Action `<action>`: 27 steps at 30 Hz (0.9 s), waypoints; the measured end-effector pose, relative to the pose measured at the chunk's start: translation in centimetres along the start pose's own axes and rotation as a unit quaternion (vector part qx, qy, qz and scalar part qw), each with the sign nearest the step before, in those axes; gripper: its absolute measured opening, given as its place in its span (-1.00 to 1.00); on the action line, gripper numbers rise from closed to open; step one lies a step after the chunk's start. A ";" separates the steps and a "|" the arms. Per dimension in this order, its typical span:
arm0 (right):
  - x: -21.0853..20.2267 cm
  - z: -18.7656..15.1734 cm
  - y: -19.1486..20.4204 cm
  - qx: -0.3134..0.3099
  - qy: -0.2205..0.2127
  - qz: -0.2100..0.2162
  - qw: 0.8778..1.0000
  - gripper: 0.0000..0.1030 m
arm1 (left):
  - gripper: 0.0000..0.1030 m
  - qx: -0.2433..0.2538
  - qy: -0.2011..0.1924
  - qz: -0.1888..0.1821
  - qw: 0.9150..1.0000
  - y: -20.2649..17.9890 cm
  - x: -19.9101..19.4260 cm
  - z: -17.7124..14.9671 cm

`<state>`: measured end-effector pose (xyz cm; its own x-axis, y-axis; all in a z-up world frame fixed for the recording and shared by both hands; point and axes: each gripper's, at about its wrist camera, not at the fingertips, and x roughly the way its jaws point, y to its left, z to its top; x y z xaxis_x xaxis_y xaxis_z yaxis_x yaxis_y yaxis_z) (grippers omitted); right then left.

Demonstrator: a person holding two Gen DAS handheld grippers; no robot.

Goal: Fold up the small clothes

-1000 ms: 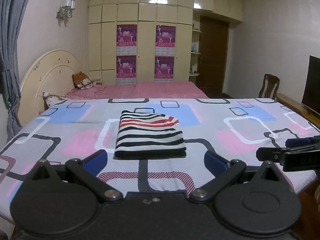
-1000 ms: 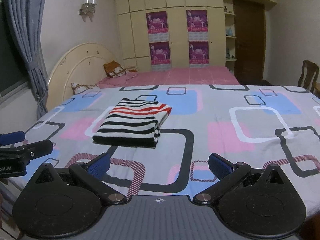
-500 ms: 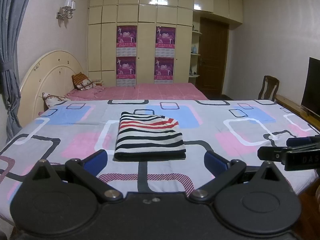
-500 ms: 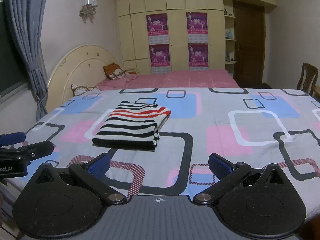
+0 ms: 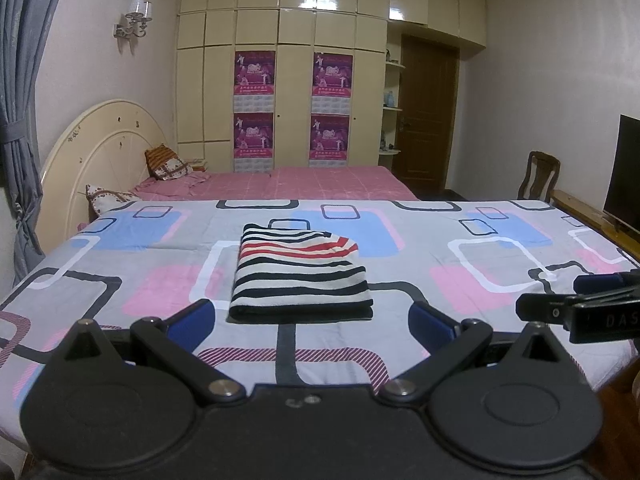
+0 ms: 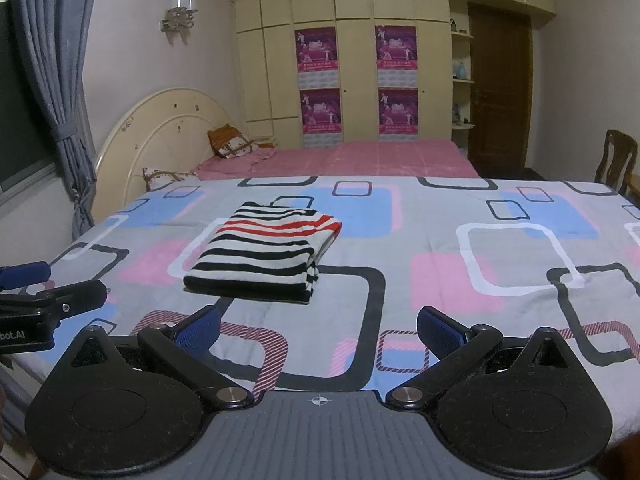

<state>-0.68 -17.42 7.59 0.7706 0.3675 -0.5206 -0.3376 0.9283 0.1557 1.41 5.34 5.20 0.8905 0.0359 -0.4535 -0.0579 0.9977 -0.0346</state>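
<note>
1. Your left claw is hovering wide open over the near edge of the bed, gripping nothing.
2. Your right claw is likewise gaping wide, empty.
3. The striped shirt is lying folded on the patterned bedsheet, just beyond both claws, touching neither.

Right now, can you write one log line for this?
striped garment: folded, on bed | left gripper: open, empty | right gripper: open, empty

Right tongs read "DAS"; left tongs "bot.AI".
</note>
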 end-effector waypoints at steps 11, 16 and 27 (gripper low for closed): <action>-0.1 0.1 -0.3 -0.007 -0.003 0.004 1.000 1.00 | 1.00 0.000 0.001 0.003 1.000 -0.1 0.0 0.1; -0.2 0.2 -0.2 -0.010 -0.005 0.007 1.000 1.00 | 1.00 0.002 0.000 0.005 1.000 -0.1 0.1 0.2; -0.3 0.2 -0.3 -0.013 -0.006 0.010 1.000 1.00 | 1.00 0.005 0.000 0.006 1.000 -0.2 0.0 0.2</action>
<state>-0.64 -17.82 7.84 0.7705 0.3867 -0.5068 -0.3669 0.9191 0.1435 1.51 5.16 5.37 0.8900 0.0474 -0.4536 -0.0640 0.9977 -0.0212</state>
